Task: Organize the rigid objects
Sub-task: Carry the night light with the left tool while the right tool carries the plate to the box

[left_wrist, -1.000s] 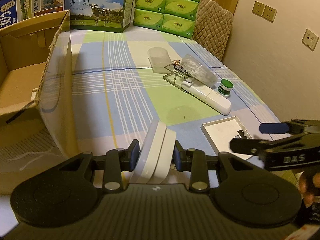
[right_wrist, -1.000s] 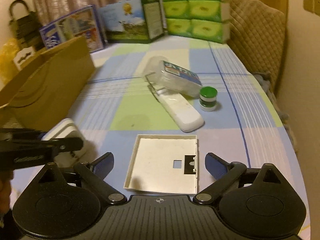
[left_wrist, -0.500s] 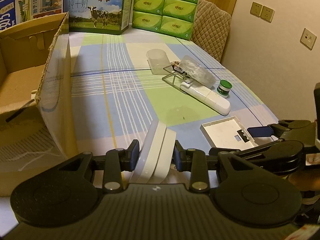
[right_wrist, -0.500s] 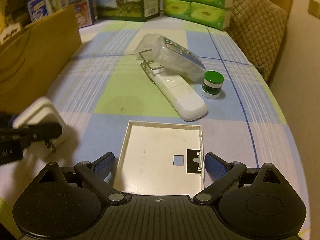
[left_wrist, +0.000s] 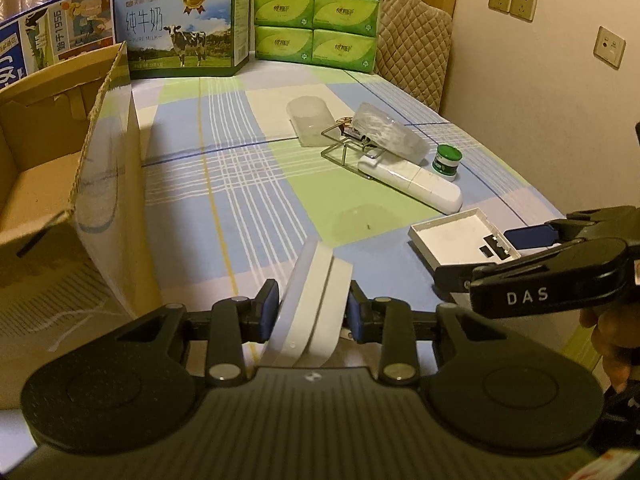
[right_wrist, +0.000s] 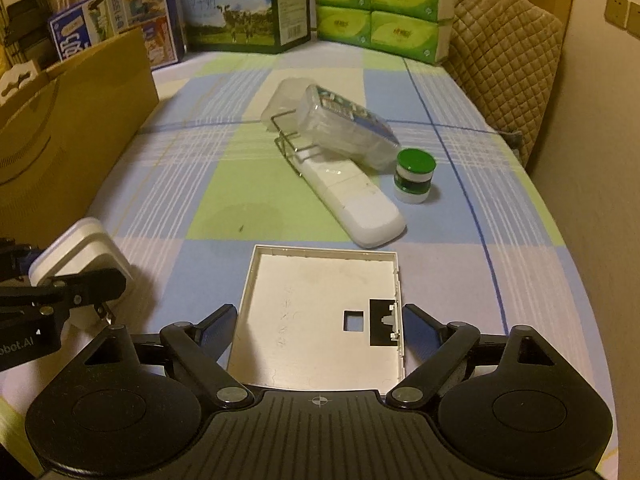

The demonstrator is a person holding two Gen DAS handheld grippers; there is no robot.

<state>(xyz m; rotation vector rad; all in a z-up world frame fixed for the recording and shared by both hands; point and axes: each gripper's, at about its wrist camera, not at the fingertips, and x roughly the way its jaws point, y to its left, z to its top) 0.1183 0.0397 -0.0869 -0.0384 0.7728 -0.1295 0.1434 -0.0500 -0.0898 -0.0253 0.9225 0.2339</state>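
Checked cloth (right_wrist: 256, 184): left gripper (left_wrist: 311, 312) clamps smooth white adapter (left_wrist: 316, 300); right gripper (right_wrist: 318, 328) (closing) straddles flat tray (right_wrist: 316, 280).

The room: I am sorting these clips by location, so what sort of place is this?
Most likely a home dining area: a table under a checked tablecloth, a quilted chair at its far end, and household stock, a milk carton box and green tissue packs, against the curtain.
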